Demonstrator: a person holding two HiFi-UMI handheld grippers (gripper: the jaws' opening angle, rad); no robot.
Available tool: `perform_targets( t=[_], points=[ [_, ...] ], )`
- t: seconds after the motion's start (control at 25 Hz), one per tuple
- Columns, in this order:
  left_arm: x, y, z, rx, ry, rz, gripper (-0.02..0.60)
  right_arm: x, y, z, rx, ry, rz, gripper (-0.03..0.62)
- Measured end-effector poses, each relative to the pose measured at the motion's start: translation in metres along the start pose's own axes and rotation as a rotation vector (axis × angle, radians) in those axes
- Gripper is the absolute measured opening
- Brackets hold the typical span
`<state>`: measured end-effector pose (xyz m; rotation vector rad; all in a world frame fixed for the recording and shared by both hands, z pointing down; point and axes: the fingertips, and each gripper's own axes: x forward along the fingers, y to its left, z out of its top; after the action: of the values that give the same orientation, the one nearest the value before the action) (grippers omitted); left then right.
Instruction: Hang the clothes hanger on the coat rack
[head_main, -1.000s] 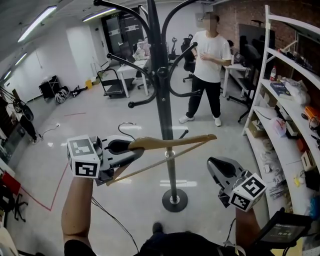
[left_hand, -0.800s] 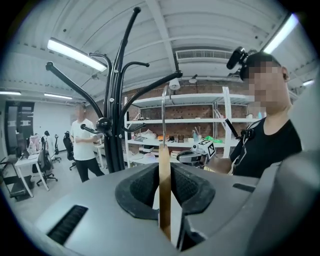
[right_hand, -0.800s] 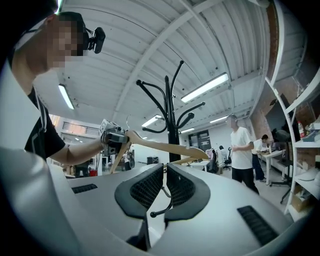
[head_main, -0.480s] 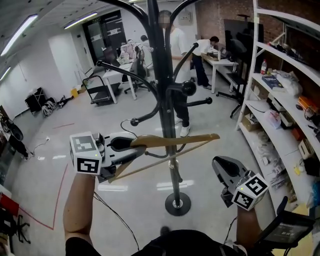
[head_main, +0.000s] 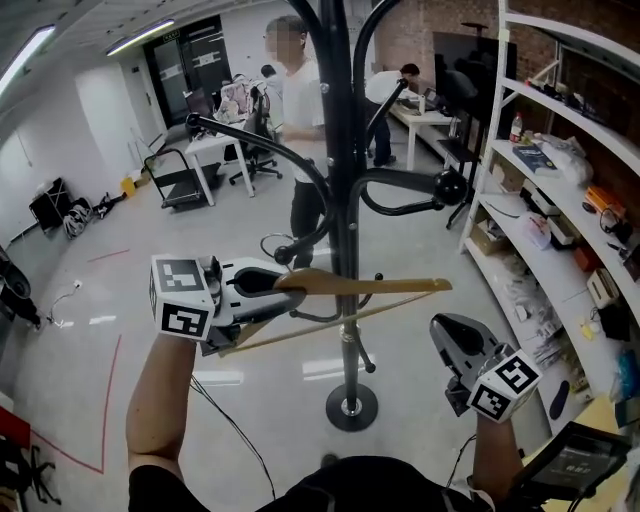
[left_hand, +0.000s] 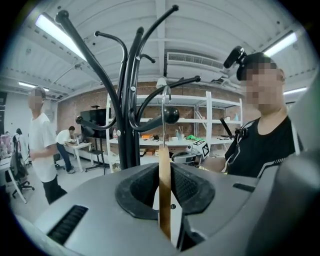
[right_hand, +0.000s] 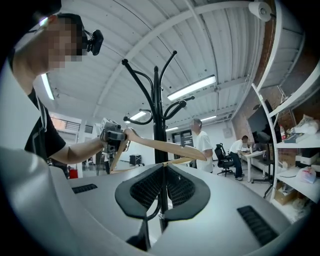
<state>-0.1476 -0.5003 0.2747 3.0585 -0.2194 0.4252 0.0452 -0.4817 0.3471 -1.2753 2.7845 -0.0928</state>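
The black coat rack (head_main: 341, 190) rises in the middle of the head view, with curved arms that end in balls. A wooden clothes hanger (head_main: 380, 287) lies about level across the front of its pole. My left gripper (head_main: 283, 294) is shut on the hanger's left end. In the left gripper view the hanger (left_hand: 164, 195) stands edge-on between the pads, and its metal hook (left_hand: 163, 112) points up beside a ball-tipped rack arm (left_hand: 171, 116); whether they touch I cannot tell. My right gripper (head_main: 452, 335) hangs lower right of the pole, shut and holding nothing (right_hand: 162, 192).
White shelving (head_main: 560, 170) full of small items runs along the right. The rack's round base (head_main: 350, 408) sits on the grey floor. A person in a white shirt (head_main: 305, 110) stands behind the rack; desks, chairs and a cart (head_main: 180, 175) fill the back.
My left gripper has carried the hanger a little rightward, and the hanger now lies flatter across the pole. The rack arms look closer. The person behind has walked left.
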Motion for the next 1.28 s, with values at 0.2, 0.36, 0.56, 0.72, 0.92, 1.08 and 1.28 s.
perform_targets(
  t=[0.2,0.36,0.56,0.72,0.92,1.08,1.28],
  points=[
    [0.015,0.011,-0.004,-0.011,0.004,-0.070,0.051,-0.007,-0.012,-0.002,0.015,0.001,-0.047,0.008],
    [0.026,0.017,-0.005,0.006,0.006,-0.127,0.051,-0.014,-0.017,-0.002,0.010,0.008,-0.089,0.008],
    [0.035,0.026,-0.008,0.010,0.006,-0.184,0.051,-0.018,-0.018,-0.005,0.003,0.020,-0.121,0.008],
    [0.047,0.028,-0.013,0.018,0.023,-0.223,0.051,-0.025,-0.023,-0.006,-0.006,0.027,-0.144,0.008],
    [0.057,0.031,-0.017,0.034,0.044,-0.257,0.051,-0.031,-0.027,-0.003,-0.016,0.033,-0.172,0.008],
    [0.056,0.036,-0.022,0.024,0.051,-0.265,0.051,-0.031,-0.025,-0.004,-0.019,0.038,-0.177,0.008],
    [0.063,0.037,-0.027,0.033,0.071,-0.275,0.051,-0.032,-0.033,-0.004,-0.014,0.039,-0.176,0.008]
  ],
)
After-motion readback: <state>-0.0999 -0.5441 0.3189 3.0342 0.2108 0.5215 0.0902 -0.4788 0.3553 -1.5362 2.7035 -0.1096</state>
